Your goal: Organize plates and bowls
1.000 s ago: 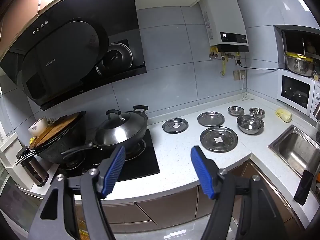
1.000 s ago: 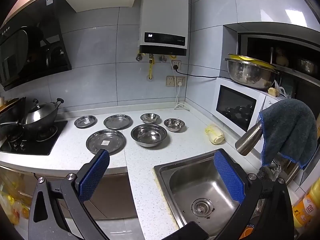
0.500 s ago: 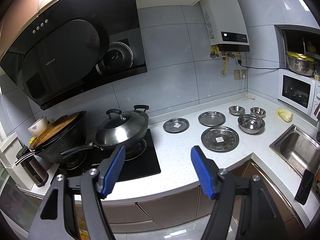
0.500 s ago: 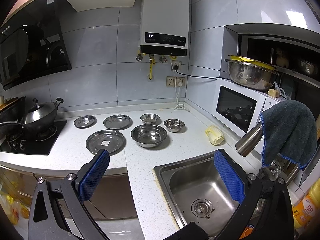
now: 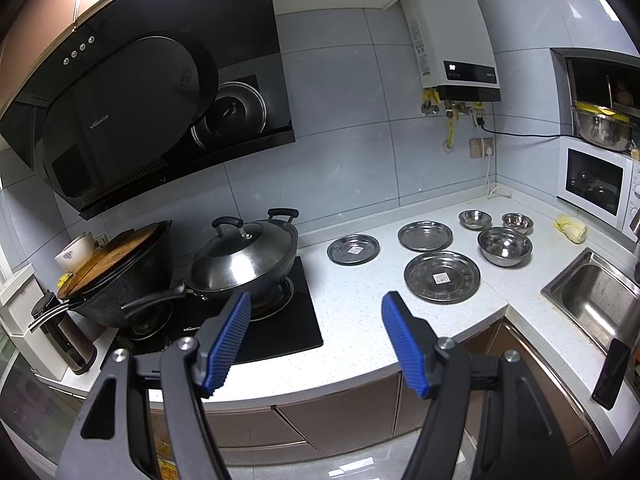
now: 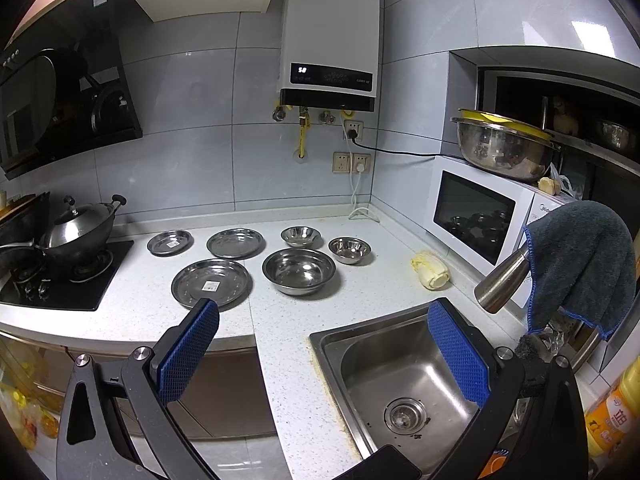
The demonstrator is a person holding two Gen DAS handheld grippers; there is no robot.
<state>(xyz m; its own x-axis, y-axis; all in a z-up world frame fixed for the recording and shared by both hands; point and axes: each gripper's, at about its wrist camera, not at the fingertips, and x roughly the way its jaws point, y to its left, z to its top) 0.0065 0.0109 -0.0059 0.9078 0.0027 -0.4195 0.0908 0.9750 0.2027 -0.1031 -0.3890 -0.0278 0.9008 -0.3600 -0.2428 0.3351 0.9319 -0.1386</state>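
Three steel plates lie on the white counter: a large plate (image 5: 441, 276) (image 6: 211, 283) in front, a medium plate (image 5: 425, 235) (image 6: 235, 243) behind it, and a small plate (image 5: 353, 249) (image 6: 170, 242) nearer the stove. To their right stand a large steel bowl (image 5: 505, 245) (image 6: 299, 270) and two small bowls (image 5: 475, 219) (image 6: 300, 236), (image 5: 517, 223) (image 6: 349, 249). My left gripper (image 5: 316, 314) hangs open in front of the counter edge, well short of the plates. My right gripper (image 6: 324, 330) is open too, over the sink's near corner. Neither holds anything.
A lidded wok (image 5: 245, 258) and a black pan (image 5: 120, 280) sit on the stove at the left. The sink (image 6: 404, 376) is at the right, with a microwave (image 6: 476, 216), a tap draped with a grey cloth (image 6: 580, 264) and a yellowish lump (image 6: 430, 269) nearby.
Both views have shifted only slightly; the left wrist view has backed off a little from the counter. Plates, bowls and both grippers' openings are unchanged.
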